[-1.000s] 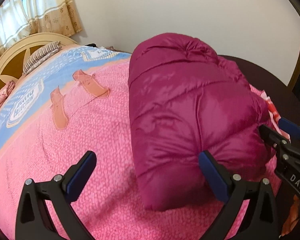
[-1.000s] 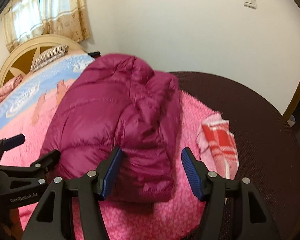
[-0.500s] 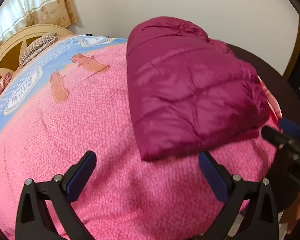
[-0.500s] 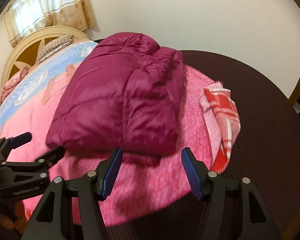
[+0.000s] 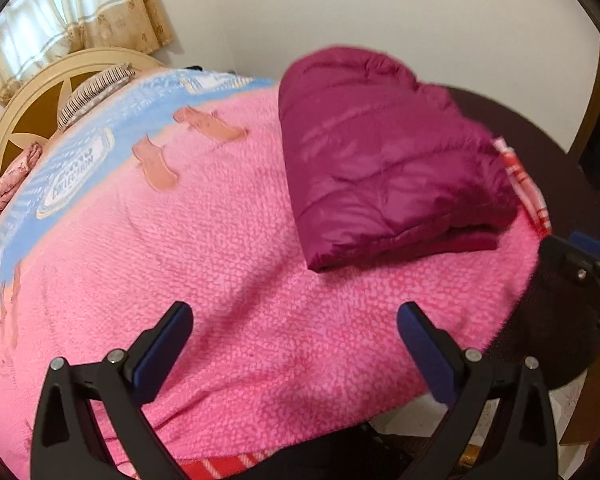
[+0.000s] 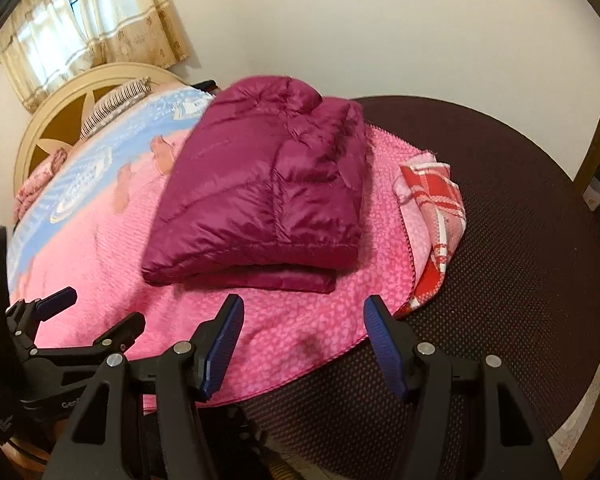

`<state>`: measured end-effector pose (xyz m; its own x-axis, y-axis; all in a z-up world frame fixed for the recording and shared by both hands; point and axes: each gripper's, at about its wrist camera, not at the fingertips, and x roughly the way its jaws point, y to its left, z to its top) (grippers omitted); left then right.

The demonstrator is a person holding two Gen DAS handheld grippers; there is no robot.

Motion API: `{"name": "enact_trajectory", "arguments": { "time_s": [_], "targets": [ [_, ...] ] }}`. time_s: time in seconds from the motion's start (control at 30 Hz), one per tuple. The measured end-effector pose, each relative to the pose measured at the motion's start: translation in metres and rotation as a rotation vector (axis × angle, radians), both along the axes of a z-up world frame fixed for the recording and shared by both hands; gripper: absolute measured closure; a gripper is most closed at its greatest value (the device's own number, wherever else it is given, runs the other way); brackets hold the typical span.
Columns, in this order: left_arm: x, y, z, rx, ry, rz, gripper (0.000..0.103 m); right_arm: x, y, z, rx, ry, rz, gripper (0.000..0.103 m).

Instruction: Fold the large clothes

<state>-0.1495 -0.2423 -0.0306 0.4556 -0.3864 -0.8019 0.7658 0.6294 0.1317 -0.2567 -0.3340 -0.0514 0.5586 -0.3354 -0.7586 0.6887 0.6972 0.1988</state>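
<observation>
A magenta puffer jacket lies folded into a compact stack on the pink blanket. It also shows in the right wrist view, its folded edge toward me. My left gripper is open and empty, held back from the jacket over the blanket's near edge. My right gripper is open and empty, also short of the jacket. The left gripper shows at the lower left of the right wrist view.
A red and white checked cloth lies right of the jacket at the blanket's edge. The dark mattress is bare on the right. A cream headboard and pillows stand at the far left, by a curtained window.
Both grippers have pulled back and up from the jacket, which was between the fingers a second ago. The jacket has settled flat and now lies free on the blanket.
</observation>
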Motion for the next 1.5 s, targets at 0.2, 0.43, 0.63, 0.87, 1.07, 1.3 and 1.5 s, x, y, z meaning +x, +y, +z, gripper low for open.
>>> {"name": "enact_trajectory", "arguments": {
  "time_s": [0.2, 0.43, 0.63, 0.87, 1.07, 1.3, 1.5],
  "targets": [
    [-0.019, 0.016, 0.032, -0.062, 0.100, -0.088, 0.000, -0.004, 0.026, 0.041, -0.084, -0.038, 0.048, 0.031],
    [-0.037, 0.033, 0.084, -0.214, -0.019, -0.087, 0.000, -0.026, 0.048, 0.095, -0.206, -0.171, 0.035, 0.027],
    [-0.057, 0.052, 0.127, -0.419, -0.298, -0.025, 0.000, -0.054, 0.065, 0.133, -0.382, -0.334, -0.039, 0.023],
    [-0.069, 0.047, 0.141, -0.540, -0.457, -0.014, 0.000, -0.076, 0.085, 0.160, -0.577, -0.511, -0.121, 0.013],
    [-0.070, 0.055, 0.143, -0.661, -0.498, -0.001, 0.000, -0.085, 0.095, 0.164, -0.681, -0.589, -0.159, 0.011],
    [-0.065, 0.061, 0.131, -0.707, -0.519, 0.006, 0.000, -0.083, 0.100, 0.154, -0.702, -0.620, -0.181, 0.008],
    [-0.065, 0.063, 0.126, -0.689, -0.551, 0.024, 0.000, -0.064, 0.087, 0.140, -0.625, -0.556, -0.154, 0.008]
  ]
}}
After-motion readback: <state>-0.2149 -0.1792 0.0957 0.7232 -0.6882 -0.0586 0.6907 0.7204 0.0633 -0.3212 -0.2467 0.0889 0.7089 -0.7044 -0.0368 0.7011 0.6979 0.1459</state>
